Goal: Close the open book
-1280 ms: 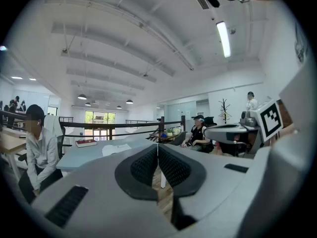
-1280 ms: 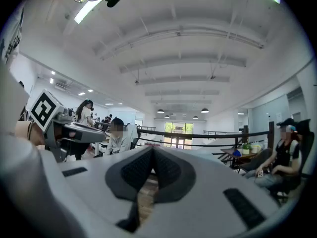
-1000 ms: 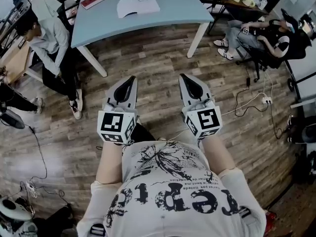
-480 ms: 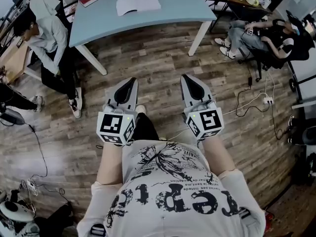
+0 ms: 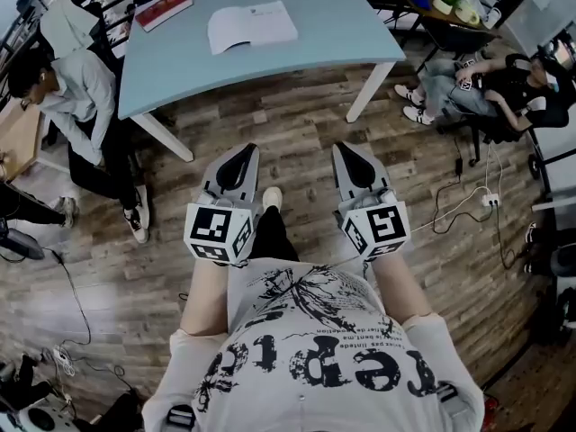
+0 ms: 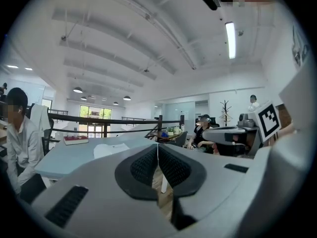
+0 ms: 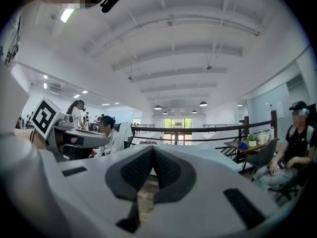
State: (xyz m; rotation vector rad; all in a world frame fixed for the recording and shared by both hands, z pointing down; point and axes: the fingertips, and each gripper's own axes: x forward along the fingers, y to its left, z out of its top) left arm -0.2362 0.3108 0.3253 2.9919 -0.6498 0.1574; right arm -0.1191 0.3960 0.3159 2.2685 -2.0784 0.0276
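The open book lies flat with white pages up on the light blue table, far ahead of both grippers. My left gripper and right gripper are held side by side over the wooden floor, short of the table's near edge, pointing toward it. In the left gripper view the jaws are shut with nothing between them, and the book shows beyond on the table. The right gripper view shows its jaws shut and empty too.
A red book lies at the table's far left corner. A person sits at the table's left side, and another person on a chair at right. Cables trail on the floor at right. White table legs stand ahead.
The table and open book have drawn nearer in the head view as both grippers moved forward together. A foot has stepped forward between them. Both stay shut.
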